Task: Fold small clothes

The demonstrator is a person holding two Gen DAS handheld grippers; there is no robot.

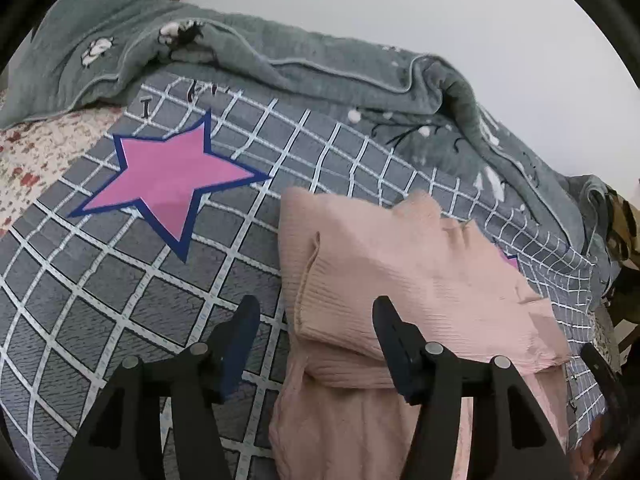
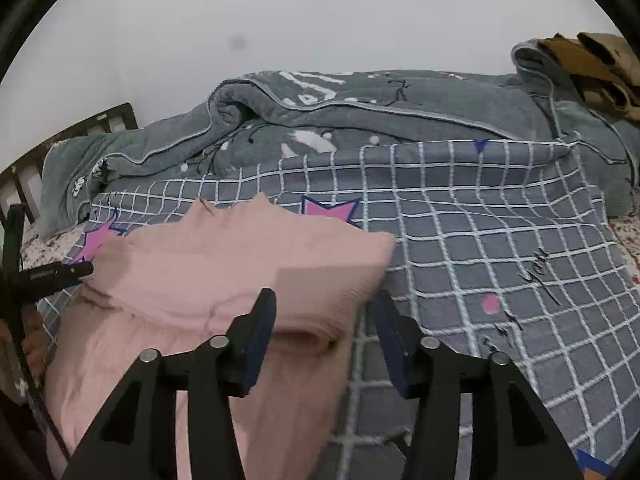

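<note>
A: Pink garment [image 1: 420, 280] lies on the grey checked bedspread [image 1: 100, 280], upper part folded over the lower — a thick fold edge faces the cameras. Ribbed knit, by the look of it.

B: Agreed. Left gripper [image 1: 316, 320] — fingers spread wide, nothing between them. One finger hangs over bare bedspread, the other over the garment's folded layer.

A: Right gripper [image 2: 326, 308] likewise spread, holding nothing. Its left finger [image 2: 262, 328] sits over the pink fold; the other is above the checked cloth just beside the garment's edge. Contact with the fabric — cannot tell, the angle is poor.

B: Surroundings: pink star [image 1: 168, 176] printed on the bedspread, well apart from the garment. Rumpled grey-green quilt [image 2: 360, 112] bunched along the white wall [image 2: 320, 12]. Floral sheet [image 1: 36, 152] showing at the bedspread's edge.
</note>
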